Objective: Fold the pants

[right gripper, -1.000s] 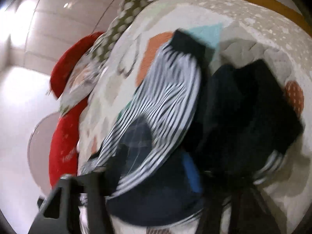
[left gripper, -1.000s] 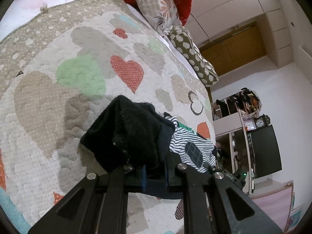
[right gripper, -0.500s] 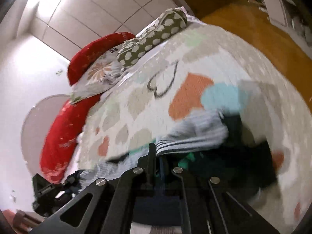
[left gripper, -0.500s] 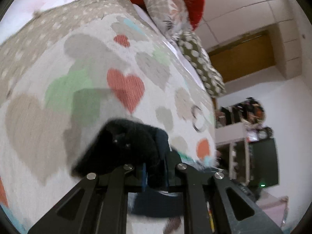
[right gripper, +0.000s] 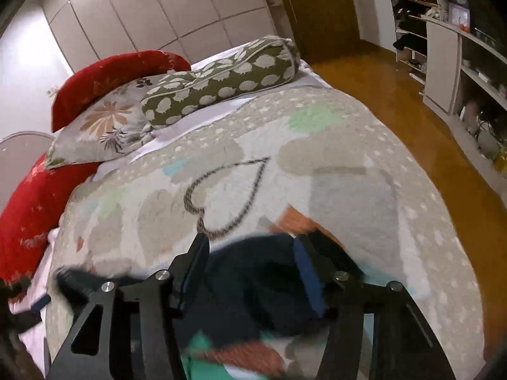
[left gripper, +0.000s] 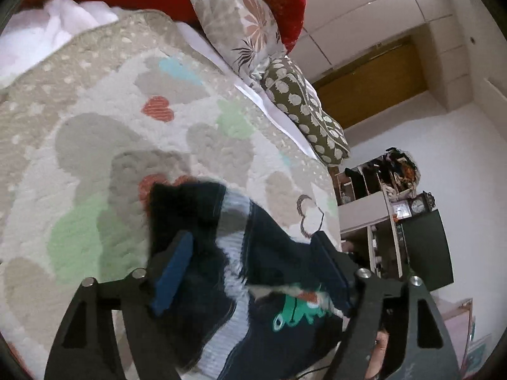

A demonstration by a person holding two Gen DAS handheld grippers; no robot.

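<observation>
The pants (left gripper: 253,285) are dark navy with white striped panels and a green and orange print. They lie bunched on the heart-patterned quilt (left gripper: 95,133). My left gripper (left gripper: 253,250) is open, its jaws spread wide around the bunched cloth. In the right wrist view the pants (right gripper: 253,288) show as a blurred dark mass under my right gripper (right gripper: 252,250), which is open too, with the cloth between its jaws. Neither gripper pinches the cloth.
Red cushions (right gripper: 107,76), a floral pillow (right gripper: 104,126) and a green spotted bolster (right gripper: 221,76) lie at the head of the bed. The wooden floor (right gripper: 396,101) and shelves (right gripper: 459,63) are to the right. A white blanket (left gripper: 47,31) lies at the far left.
Both grippers were shut on the pants and have opened. The pants have dropped onto the quilt. The right wrist view has swung up toward the pillows.
</observation>
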